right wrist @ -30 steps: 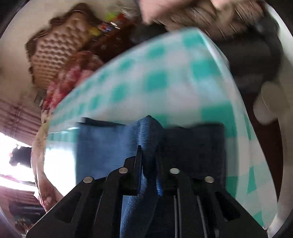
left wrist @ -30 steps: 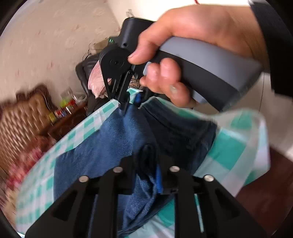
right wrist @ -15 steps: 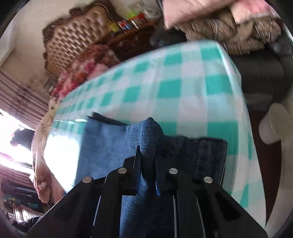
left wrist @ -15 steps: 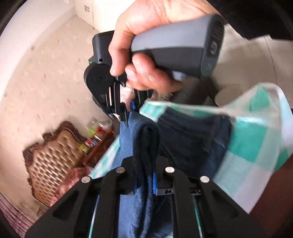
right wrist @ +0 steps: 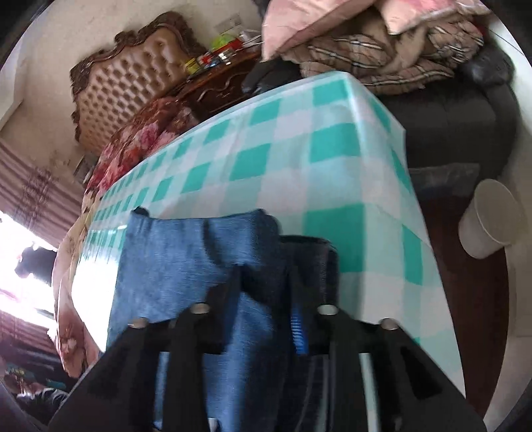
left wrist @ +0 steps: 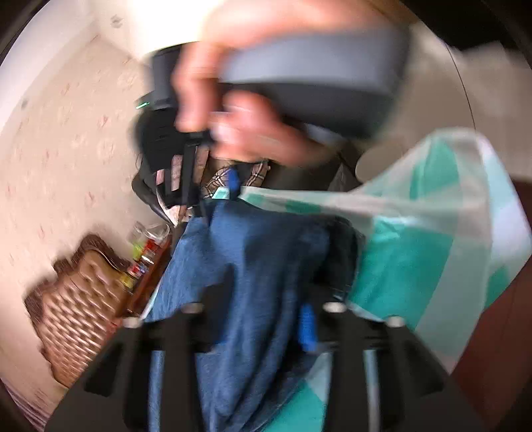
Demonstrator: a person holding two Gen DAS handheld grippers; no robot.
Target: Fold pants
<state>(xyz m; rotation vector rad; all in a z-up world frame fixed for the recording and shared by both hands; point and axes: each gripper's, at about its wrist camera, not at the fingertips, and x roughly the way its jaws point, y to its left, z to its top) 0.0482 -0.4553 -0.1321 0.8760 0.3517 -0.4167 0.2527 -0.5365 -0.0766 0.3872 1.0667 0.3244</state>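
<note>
Grippers let go: both the left gripper (left wrist: 266, 299) and right gripper (right wrist: 262, 285), jaws just opening, straddle the folded pants (right wrist: 186, 262) laid on the checked counter (right wrist: 299, 159); withdrawing cleanly looks next.

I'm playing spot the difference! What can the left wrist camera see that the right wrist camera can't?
Only the left wrist view shows a hand holding the other hand-held gripper, blurred, above the jeans. Only the right wrist view shows the pink pillow, the plaid blanket and the white paper cup. Both show the jeans, the green checked tablecloth and the tufted headboard.
</note>
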